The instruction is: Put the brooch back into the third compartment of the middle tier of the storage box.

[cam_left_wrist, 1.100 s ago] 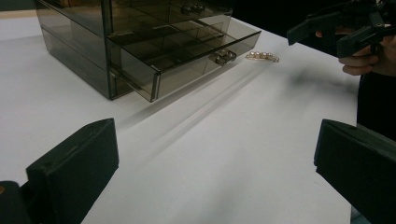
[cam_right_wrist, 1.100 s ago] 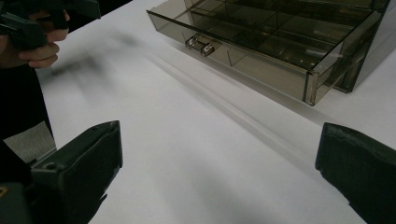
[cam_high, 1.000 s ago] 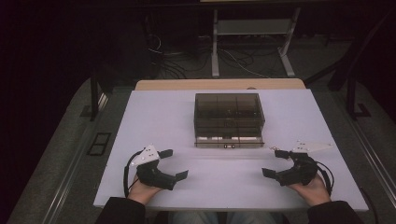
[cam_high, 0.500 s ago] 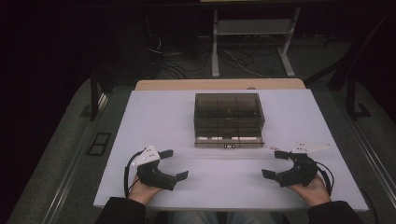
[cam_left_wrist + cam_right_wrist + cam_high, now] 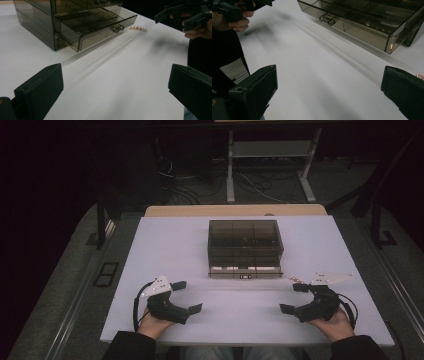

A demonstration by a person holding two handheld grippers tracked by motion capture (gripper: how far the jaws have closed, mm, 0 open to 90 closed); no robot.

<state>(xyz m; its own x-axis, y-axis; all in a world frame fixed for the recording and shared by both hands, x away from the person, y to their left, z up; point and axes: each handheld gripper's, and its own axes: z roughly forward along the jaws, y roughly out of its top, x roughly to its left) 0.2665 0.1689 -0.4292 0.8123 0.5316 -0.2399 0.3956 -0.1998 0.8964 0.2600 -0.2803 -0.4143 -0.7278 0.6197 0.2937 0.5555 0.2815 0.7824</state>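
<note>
Resting near the counter's [image 5: 165,240] front edge, the left gripper [image 5: 186,296] at about seven o'clock and the right gripper [image 5: 294,298] at about five o'clock both have their fingers spread wide apart, holding nothing. Farther in, toward twelve o'clock, stands the smoky drawer box [image 5: 245,245], its bottom drawer [image 5: 100,26] pulled partway out. Just beside that drawer, by the right gripper, lies a small beaded strip [image 5: 138,28]. Judging by this, nothing is grasped yet; the handling seems barely begun.

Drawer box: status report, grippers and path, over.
Left gripper and right gripper open, empty, near table edge. Drawer box centred, bottom drawer slid partly out. Small metal piece beside it; path clear.
</note>
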